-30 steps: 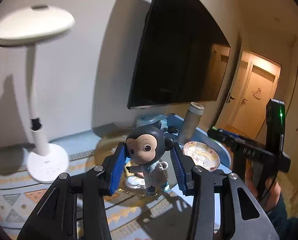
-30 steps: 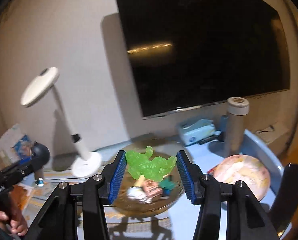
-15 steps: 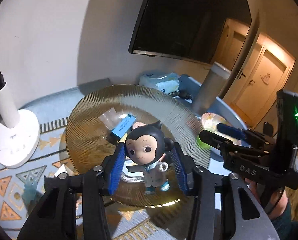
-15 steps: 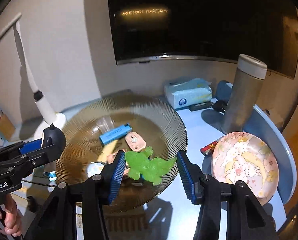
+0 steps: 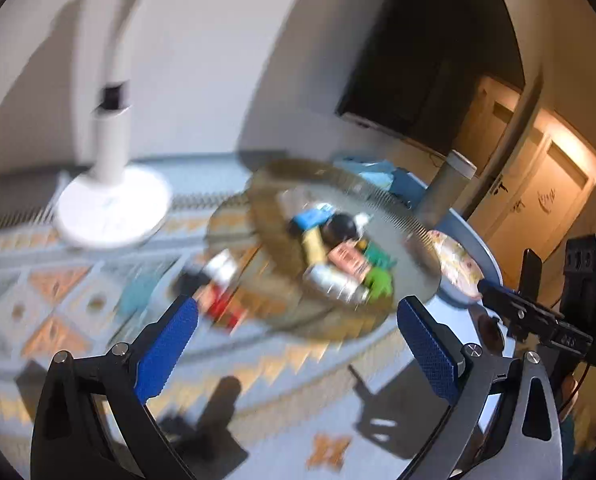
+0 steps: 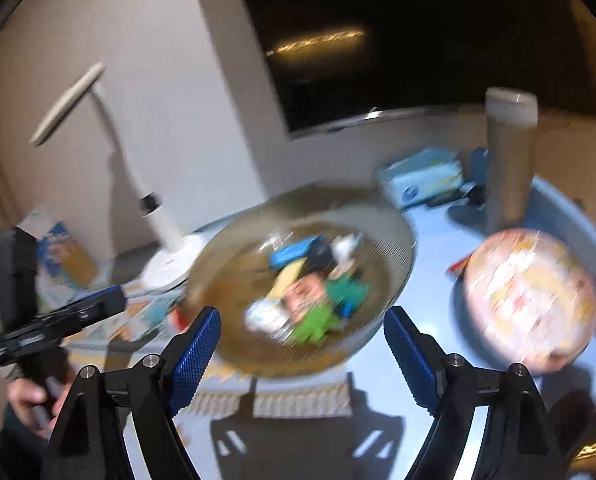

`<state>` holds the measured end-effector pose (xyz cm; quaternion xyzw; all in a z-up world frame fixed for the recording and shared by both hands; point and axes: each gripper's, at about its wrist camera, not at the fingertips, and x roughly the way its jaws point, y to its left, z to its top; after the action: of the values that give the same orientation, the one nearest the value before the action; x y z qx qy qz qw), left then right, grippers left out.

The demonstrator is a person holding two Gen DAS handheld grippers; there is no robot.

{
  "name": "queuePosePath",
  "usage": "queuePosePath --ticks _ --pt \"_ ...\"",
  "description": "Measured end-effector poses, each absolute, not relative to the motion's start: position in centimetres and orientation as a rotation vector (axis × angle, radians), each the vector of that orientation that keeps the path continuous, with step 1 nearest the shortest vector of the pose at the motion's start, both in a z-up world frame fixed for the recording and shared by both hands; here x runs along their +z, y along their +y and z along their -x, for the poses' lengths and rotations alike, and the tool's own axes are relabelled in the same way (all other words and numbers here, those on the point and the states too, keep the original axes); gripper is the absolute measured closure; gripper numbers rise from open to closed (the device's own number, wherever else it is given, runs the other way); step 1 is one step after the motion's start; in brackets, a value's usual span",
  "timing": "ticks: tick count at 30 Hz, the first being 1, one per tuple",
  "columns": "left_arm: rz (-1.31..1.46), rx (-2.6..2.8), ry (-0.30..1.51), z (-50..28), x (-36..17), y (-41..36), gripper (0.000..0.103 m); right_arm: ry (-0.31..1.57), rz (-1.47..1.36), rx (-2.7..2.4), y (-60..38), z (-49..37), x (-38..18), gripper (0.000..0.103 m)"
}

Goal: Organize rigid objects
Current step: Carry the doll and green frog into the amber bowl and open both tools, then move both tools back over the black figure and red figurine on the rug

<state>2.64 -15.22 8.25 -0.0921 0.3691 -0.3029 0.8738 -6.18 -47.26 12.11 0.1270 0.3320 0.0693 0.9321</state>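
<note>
Nearest, the left gripper [image 5: 295, 344] and the right gripper [image 6: 302, 348] are both spread wide and hold nothing. Beyond them the glass bowl [image 6: 398, 240] holds the pile of toys [image 6: 314, 284], green one in front. This looks like a gap between drops; next comes picking whatever small things [image 5: 217, 280] lie beside the bowl, too blurred to name.

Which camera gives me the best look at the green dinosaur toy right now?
Right wrist: the green dinosaur toy lies in the glass bowl, near centre frame, though motion-blurred. Left wrist shows it smaller, equally blurred, at the pile's right edge. Both grippers are open and empty.
</note>
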Motion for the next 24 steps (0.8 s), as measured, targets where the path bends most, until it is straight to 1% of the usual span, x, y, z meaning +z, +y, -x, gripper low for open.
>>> queuePosePath --ticks 5,11,12,15,18,24 --pt "0.180 -0.438 0.791 -0.2 5.3 -8.2 0.003 0.799 -0.226 0.302 -41.3 7.5 9.3 0.020" --pt "0.230 -0.269 0.836 -0.3 2.9 -1.1 0.003 0.886 -0.165 0.460 -29.7 7.2 6.9 0.020" --pt "0.237 -0.260 0.836 -0.3 2.9 -0.3 0.003 0.912 -0.091 0.412 -27.0 6.8 6.2 0.020" --pt "0.204 -0.237 0.820 -0.5 3.2 0.7 0.003 0.959 0.108 0.264 -22.8 5.2 4.6 0.020" --pt "0.137 -0.223 0.794 -0.4 3.1 0.5 0.003 0.975 0.085 0.250 -21.9 3.9 3.8 0.020" --pt "0.117 -0.250 0.802 -0.4 2.1 0.3 0.003 1.005 0.032 0.196 -21.3 0.9 2.9 0.020"
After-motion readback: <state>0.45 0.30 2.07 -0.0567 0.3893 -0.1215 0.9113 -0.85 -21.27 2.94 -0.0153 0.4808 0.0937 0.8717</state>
